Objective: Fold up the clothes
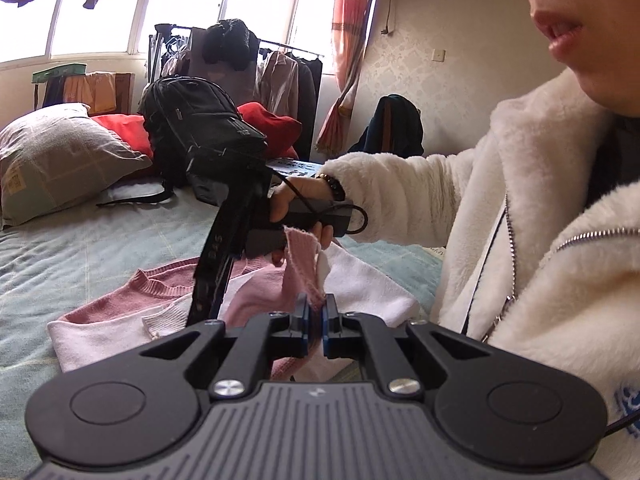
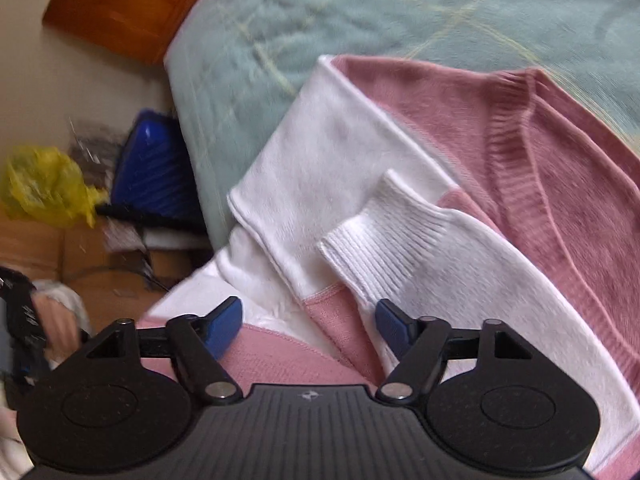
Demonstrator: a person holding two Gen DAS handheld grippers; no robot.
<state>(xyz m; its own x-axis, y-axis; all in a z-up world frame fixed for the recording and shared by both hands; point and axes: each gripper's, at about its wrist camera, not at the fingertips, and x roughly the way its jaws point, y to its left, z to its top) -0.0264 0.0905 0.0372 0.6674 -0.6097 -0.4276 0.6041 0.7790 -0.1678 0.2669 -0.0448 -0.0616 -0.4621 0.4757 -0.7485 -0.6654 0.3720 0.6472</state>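
A pink and white knitted sweater [image 1: 160,304] lies spread on the pale green bedsheet [image 1: 80,248]. My left gripper [image 1: 318,312] is shut on a pink edge of that sweater [image 1: 302,264], lifting a strip of it off the bed. The right gripper [image 1: 212,276] shows in the left wrist view, held in a hand and pointing down at the garment. In the right wrist view the right gripper [image 2: 308,324] stands open just above the sweater [image 2: 540,168], its blue pads on either side of the fabric near a white ribbed cuff [image 2: 384,236], with nothing pinched.
A black backpack [image 1: 192,128], grey pillow [image 1: 60,156] and red cushions [image 1: 276,124] lie at the far side of the bed. A person in a white fleece jacket [image 1: 540,220] sits close on the right. Beside the bed are a blue object [image 2: 152,176], yellow bag [image 2: 44,188] and cardboard boxes [image 2: 100,272].
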